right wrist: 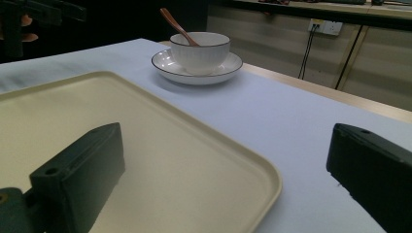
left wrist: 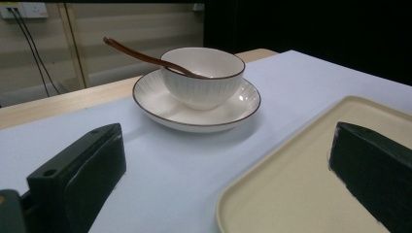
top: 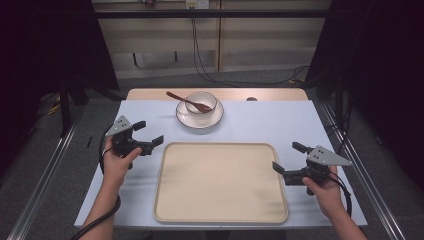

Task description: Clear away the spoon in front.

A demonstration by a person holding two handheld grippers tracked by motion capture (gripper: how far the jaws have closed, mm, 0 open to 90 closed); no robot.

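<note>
At the far middle of the table [top: 300, 125], beyond the tray [top: 220, 182], sits a white ribbed bowl [top: 202, 101] on a matching saucer [top: 199, 119], with a brown wooden spoon [top: 187, 101] leaning inside it, handle sticking out over the rim. Bowl and saucer look glazed ceramic with a thin dark rim line: stiff, fairly heavy, slick, breakable, and stacked loose, so the bowl could slide on the saucer. Best hold is likely the saucer's flared edge, or the bowl's rim wall. The spoon is light and rigid and would probably shift if the bowl tips. The tray is matte cream plastic, rounded corners, low raised lip, nothing on it. Left hand-held gripper [top: 148, 134] hovers left of the tray, jaws spread, pointing towards the bowl; right hand-held gripper [top: 289, 157] sits at the tray's right edge, jaws also spread, gripping nothing.
</note>
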